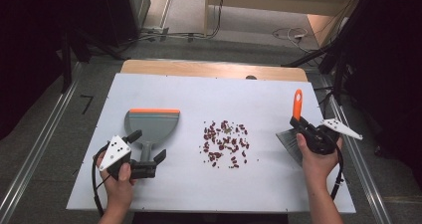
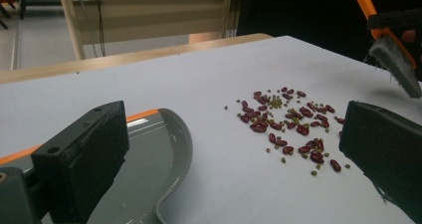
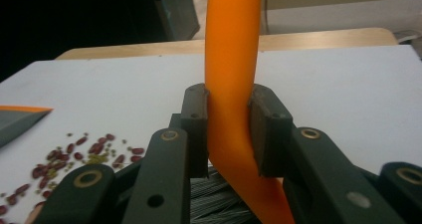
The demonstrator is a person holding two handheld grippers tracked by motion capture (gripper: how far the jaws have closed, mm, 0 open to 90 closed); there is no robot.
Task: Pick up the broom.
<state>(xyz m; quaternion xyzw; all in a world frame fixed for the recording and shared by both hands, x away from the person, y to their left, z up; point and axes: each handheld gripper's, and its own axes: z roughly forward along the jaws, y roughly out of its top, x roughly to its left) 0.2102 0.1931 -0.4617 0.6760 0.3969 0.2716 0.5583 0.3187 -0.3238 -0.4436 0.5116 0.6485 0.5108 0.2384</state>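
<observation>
Orange plastic handle of the brush (image 1: 297, 103) clamped between the pads of the right tool (image 1: 301, 128), seen up close in the right gripper view as a smooth, curved stem (image 3: 233, 74) pinched on both sides. Held lifted near the right edge of the tabletop (image 1: 189, 184), grey bristles hanging below the grip. Probably light and stiff in the handle, soft in the bristles; slick plastic, so best gripped low on the handle, close to the head, against twisting. One brush. One grey dustpan (image 1: 151, 126) with an orange lip, lying flat at the left, handle pointing toward the person. Left tool (image 1: 147, 152) released, jaws spread wide on either side of that handle, not pressing on it. Between brush and dustpan, well apart from both, one loose scatter of beans (image 1: 225, 143): dark red ones and smaller greenish ones, too many to count. Two tools, two hands.
</observation>
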